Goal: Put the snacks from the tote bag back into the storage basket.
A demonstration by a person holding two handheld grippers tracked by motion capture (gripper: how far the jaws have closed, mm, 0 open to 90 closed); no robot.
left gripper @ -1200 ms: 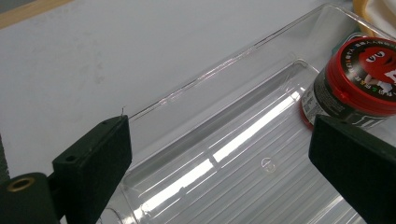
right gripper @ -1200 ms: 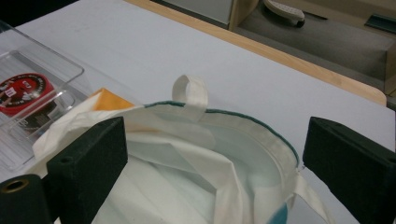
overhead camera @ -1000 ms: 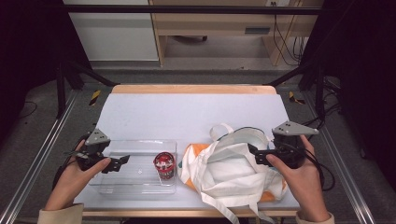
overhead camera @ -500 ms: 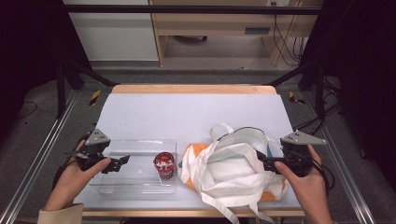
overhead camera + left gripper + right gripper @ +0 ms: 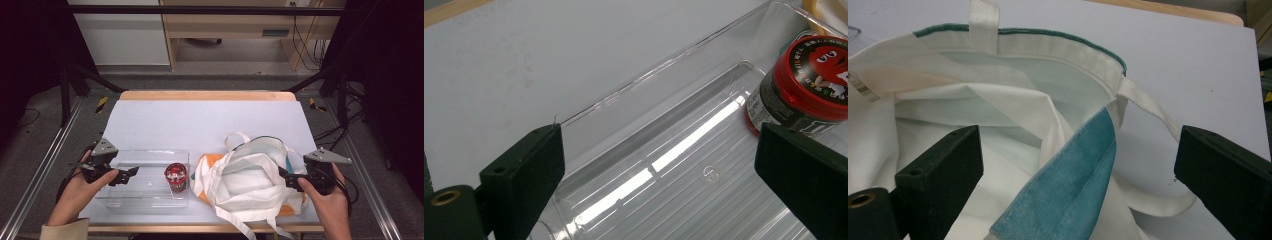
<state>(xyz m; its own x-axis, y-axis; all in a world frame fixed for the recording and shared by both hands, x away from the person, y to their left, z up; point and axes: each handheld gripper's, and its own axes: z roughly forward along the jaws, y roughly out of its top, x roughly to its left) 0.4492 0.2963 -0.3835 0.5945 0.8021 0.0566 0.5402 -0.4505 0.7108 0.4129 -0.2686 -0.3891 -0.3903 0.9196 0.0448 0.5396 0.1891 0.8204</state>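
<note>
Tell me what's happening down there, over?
Left gripper open, over the clear tray. Right gripper open at the white tote bag, holding nothing. Red-lidded jar upright at the tray's right end. Nothing in the way.

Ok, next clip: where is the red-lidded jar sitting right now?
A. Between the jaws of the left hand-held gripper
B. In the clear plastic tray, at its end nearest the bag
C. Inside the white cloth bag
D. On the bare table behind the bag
B: the jar stands inside the clear tray at the end next to the bag, while the left hand-held gripper is open and apart from it.
</note>
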